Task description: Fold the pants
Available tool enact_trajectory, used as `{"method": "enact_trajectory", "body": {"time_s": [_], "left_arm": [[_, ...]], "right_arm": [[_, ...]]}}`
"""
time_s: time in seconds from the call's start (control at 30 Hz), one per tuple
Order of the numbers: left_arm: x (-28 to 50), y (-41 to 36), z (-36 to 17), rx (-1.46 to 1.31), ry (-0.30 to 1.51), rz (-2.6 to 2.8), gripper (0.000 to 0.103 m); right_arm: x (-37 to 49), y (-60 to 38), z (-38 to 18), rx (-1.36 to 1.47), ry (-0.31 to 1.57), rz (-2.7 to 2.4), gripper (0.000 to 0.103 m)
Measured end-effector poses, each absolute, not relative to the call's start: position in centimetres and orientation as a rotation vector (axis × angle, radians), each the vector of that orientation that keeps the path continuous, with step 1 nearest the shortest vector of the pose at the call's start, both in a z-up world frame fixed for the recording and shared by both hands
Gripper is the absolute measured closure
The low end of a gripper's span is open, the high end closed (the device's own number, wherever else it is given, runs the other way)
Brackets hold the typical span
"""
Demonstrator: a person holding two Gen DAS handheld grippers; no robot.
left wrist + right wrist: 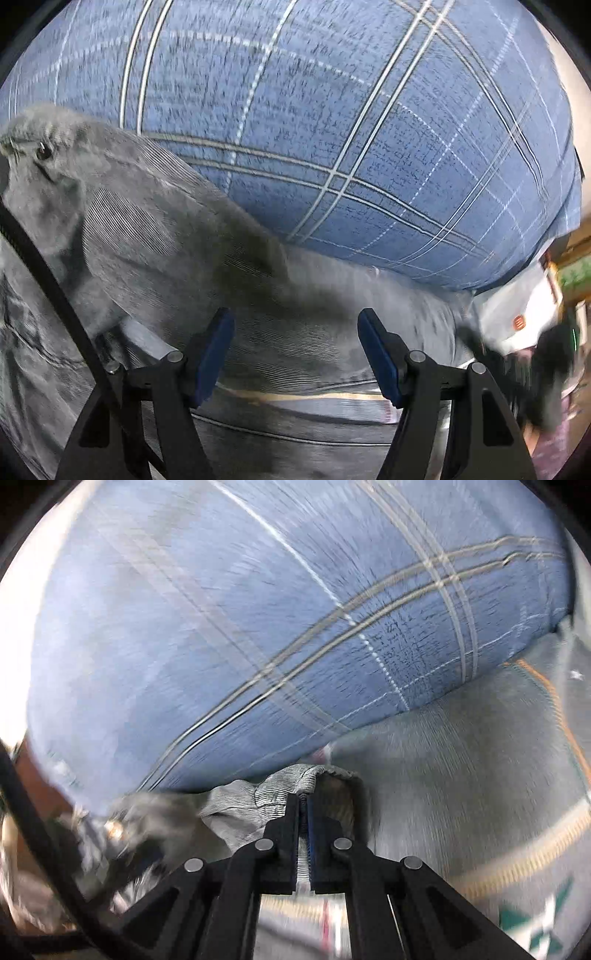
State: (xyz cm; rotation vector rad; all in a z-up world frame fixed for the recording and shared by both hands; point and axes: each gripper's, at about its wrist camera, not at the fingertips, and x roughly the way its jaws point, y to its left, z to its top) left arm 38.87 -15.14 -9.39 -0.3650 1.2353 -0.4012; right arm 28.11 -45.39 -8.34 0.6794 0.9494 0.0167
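left tool point(295, 354) angled down, jaws apart over grey pants point(155, 236) (nothing gripped), right tool point(303, 805) clamped on pants hem

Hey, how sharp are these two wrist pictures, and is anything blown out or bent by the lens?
Left wrist view: the grey pants are fairly sharp at left, smeared toward the right edge; the checked blue cover bulges from the fisheye. Right wrist view: heavy motion streaks across the cover, glare at the far left rim, only the right gripper stays crisp.
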Motion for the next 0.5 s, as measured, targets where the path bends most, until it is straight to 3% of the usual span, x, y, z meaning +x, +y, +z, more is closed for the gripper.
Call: {"method": "enact_trajectory", "body": {"time_s": [0.13, 0.5], "left_arm": [[39.2, -16.3, -10.0, -0.403, 1.296, -0.412, 0.033], [40.1, -19.2, -12.4, -0.385, 1.393, -0.259, 0.035]], "right_arm": [[21.6, -41.9, -6.0, 0.587, 0.879, 0.108, 0.099], [18.8, -38.6, -6.0, 0.475, 0.894, 0.290, 0.100]]}}
